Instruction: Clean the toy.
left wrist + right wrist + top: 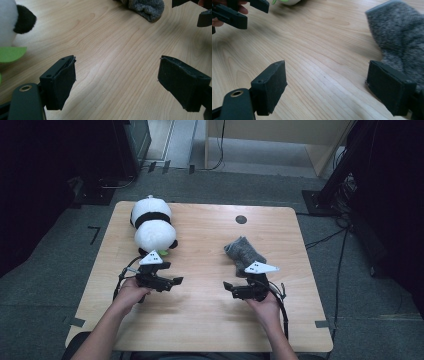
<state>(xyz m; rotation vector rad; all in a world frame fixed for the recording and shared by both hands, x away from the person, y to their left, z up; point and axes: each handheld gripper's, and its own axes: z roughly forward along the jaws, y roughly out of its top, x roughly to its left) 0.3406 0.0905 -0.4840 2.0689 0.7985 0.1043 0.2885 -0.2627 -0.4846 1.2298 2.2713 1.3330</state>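
Both grippers sit low in the high view: the left gripper (172, 282) at lower left of centre, the right gripper (230, 289) just right of centre, each in one hand, jaws pointing toward each other across bare wood and gaping wide with nothing between them. On the table (210, 320) lie two soft things: one panda plush (152, 226) at upper left, just above the left gripper, and one grey sock (243, 251) at centre right, just above the right gripper. One dark round hole (241, 219) marks the tabletop near its far edge. Nothing stands between either gripper and its neighbour.

Left gripper view: its two black pads (62, 83) stand far apart over plain wood. The plush's white body with a black patch fills the upper left corner, a green piece (11, 53) below it; the sock's tip shows at top centre.

Right gripper view: jaws equally spread, the sock's fuzzy knit lying just behind the right-hand pad, whether touching it I cannot tell. The other gripper shows at upper left.
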